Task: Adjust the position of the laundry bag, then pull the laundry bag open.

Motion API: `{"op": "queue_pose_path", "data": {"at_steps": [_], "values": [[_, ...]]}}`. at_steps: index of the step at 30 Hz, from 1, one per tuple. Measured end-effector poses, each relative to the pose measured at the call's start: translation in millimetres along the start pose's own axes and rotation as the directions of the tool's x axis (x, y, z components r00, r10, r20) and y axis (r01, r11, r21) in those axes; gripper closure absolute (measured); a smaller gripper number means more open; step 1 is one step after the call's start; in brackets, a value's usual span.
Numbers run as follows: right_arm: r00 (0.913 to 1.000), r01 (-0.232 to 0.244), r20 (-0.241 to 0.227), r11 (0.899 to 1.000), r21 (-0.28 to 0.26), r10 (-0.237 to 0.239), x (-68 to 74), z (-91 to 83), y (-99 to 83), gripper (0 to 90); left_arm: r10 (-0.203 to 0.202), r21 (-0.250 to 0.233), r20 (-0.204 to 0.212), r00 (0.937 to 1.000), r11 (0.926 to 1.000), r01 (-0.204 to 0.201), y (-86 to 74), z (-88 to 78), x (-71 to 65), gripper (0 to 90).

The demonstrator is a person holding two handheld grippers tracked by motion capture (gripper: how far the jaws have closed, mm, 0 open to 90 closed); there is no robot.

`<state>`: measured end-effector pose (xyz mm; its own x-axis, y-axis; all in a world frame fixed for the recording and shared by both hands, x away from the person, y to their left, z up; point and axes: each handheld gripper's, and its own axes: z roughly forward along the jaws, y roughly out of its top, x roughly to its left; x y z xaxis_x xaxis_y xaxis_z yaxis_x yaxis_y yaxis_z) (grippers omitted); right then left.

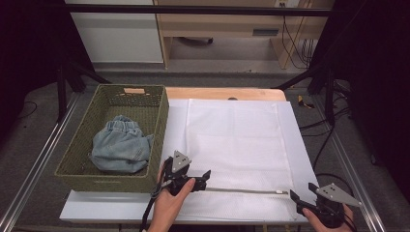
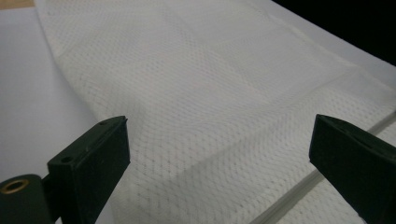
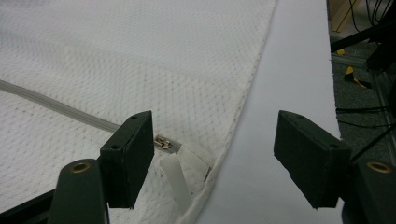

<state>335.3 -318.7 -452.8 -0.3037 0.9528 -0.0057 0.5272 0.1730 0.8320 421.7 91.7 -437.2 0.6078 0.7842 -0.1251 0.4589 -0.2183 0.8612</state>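
Two tools were in play over the white mesh bag (image 1: pixel 239 145), which lay flat on the counter (image 1: pixel 302 145) beside the woven basket (image 1: pixel 162 121) holding the folded denim garment (image 1: pixel 121 147). My left tool (image 1: pixel 207 175) stood with its jaws wide apart and nothing between them, just above the left end of the zipper (image 1: pixel 246 190). My right tool (image 1: pixel 293 197) also had its jaws apart, straddling the zipper pull (image 3: pixel 163 143) and its white tab (image 3: pixel 176 179) at the bag's right corner without pressing on either.

Judging the step as taking that pull, I thought the good way was to lower the right tool a little, centre the tab between the pads, and close on the tab alone, not on the mesh under it. The left tool could then pin the fabric near the track to stop it bunching.

For room, the bag's right hem sat near the counter's right edge, so little margin lay that way; the run leftward along the track was open. The basket wall stood close to my left hand (image 1: pixel 169 205).
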Motion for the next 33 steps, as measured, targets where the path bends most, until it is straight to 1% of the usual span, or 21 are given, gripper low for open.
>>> {"op": "queue_pose_path", "data": {"at_steps": [1, 2, 3, 6, 8, 11, 12, 13, 14, 15, 16, 17, 19, 20, 22, 24, 26, 27, 29, 30, 33], "values": [[1.0000, 0.002, -0.001, 1.000, -0.003, -0.002, 0.7, 0.5, -0.2, 28.9, 0.004, -0.010, 0.023, 0.9997, 0.9999, -0.004, -1.4, -5.5, 0.3, 3.9], [1.0000, 0.004, -0.002, 1.000, -0.003, -0.004, 1.2, 0.8, -0.5, 28.6, 0.008, -0.009, 0.036, 0.9993, 0.9999, -0.008, -2.5, -7.8, 1.0, 3.9], [1.0000, -0.002, -0.004, 1.000, -0.002, 0.002, 1.7, 0.8, -0.8, 28.1, 0.001, -0.013, 0.041, 0.9992, 0.9999, -0.001, -3.7, -9.7, 1.4, 3.8], [0.9999, -0.009, -0.007, 1.000, -0.002, 0.009, 2.0, 1.0, -1.3, 27.2, -0.006, -0.015, 0.030, 0.9995, 0.9999, 0.006, -6.6, -12.8, 3.2, 3.7], [0.9998, -0.008, -0.018, 1.000, -0.001, 0.008, 1.3, 1.3, -1.3, 27.0, -0.009, 0.003, 0.026, 0.9996, 1.0000, 0.009, -11.4, -13.8, 6.1, 3.8], [0.9997, -0.010, -0.021, 1.000, -0.003, 0.010, 0.0, 1.0, -1.5, 26.3, -0.017, 0.004, 0.023, 0.9996, 0.9998, 0.017, -13.4, -15.0, 8.3, 4.2], [0.9996, -0.017, -0.024, 1.000, 0.000, 0.017, 0.0, 0.5, -1.4, 27.7, -0.017, 0.006, 0.021, 0.9996, 0.9998, 0.017, -14.2, -17.3, 9.5, 4.4], [0.9996, -0.013, -0.026, 1.000, -0.001, 0.013, -0.5, 0.5, -1.7, 31.1, -0.016, 0.004, 0.021, 0.9997, 0.9999, 0.016, -14.7, -18.1, 9.8, 4.3], [0.9996, -0.013, -0.026, 1.000, -0.001, 0.013, -0.5, 0.5, -1.7, 31.1, -0.016, 0.004, 0.021, 0.9997, 0.9999, 0.016, -14.7, -18.1, 9.8, 4.1], [0.9995, -0.001, -0.031, 1.000, 0.000, 0.001, -1.6, 0.4, -2.5, 34.2, -0.019, 0.001, 0.022, 0.9996, 0.9998, 0.019, -15.9, -19.3, 10.5, 4.3], [0.9995, 0.004, -0.032, 1.000, 0.001, -0.004, -2.4, 0.4, -2.9, 34.4, -0.019, 0.001, 0.022, 0.9996, 0.9998, 0.019, -15.9, -19.3, 10.5, 4.3], [0.9994, -0.006, -0.034, 1.000, 0.005, 0.006, -2.6, -0.1, -3.1, 34.4, -0.030, 0.003, 0.033, 0.9990, 0.9996, 0.030, -17.2, -19.3, 10.4, 4.3], [0.9995, -0.010, -0.032, 1.000, 0.005, 0.010, -3.2, -0.1, -3.6, 35.2, -0.030, 0.007, 0.040, 0.9987, 0.9995, 0.030, -17.8, -19.1, 9.5, 4.2], [0.9990, -0.028, -0.035, 1.000, 0.009, 0.028, -3.9, -0.9, -4.0, 36.9, -0.026, 0.011, 0.041, 0.9988, 0.9996, 0.026, -18.0, -19.0, 8.7, 4.4], [0.9990, -0.029, -0.034, 1.000, 0.005, 0.029, -4.9, -0.4, -4.2, 37.6, -0.019, 0.014, 0.044, 0.9989, 0.9997, 0.018, -18.6, -18.9, 6.0, 4.2], [0.9991, -0.028, -0.031, 1.000, 0.004, 0.028, -5.5, 1.6, -4.9, 41.5, -0.017, 0.006, 0.049, 0.9987, 0.9998, 0.017, -17.8, -20.7, 3.0, 4.2], [0.9983, -0.045, -0.036, 0.999, 0.020, 0.046, -5.0, 2.8, -6.3, 43.9, -0.018, -0.001, 0.041, 0.9990, 0.9998, 0.018, -17.3, -22.6, 1.8, 4.3], [0.9985, -0.043, -0.033, 0.999, 0.023, 0.044, -5.2, 2.9, -7.2, 47.6, -0.019, -0.005, 0.039, 0.9991, 0.9998, 0.019, -17.2, -23.2, 0.8, 4.4], [0.9984, -0.049, -0.027, 0.999, 0.018, 0.050, -6.2, 1.0, -8.3, 51.1, -0.016, -0.005, 0.043, 0.9989, 0.9998, 0.017, -17.1, -23.5, -1.1, 4.6], [0.9984, -0.051, -0.024, 0.999, 0.010, 0.051, -7.3, 0.3, -8.8, 53.0, -0.012, -0.003, 0.037, 0.9992, 0.9999, 0.012, -17.1, -24.1, -2.2, 4.5], [0.9972, -0.071, -0.022, 0.997, -0.002, 0.071, -9.4, -1.7, -9.3, 57.4, -0.002, -0.005, 0.038, 0.9993, 1.0000, 0.002, -17.6, -24.1, -5.0, 4.8]]}}
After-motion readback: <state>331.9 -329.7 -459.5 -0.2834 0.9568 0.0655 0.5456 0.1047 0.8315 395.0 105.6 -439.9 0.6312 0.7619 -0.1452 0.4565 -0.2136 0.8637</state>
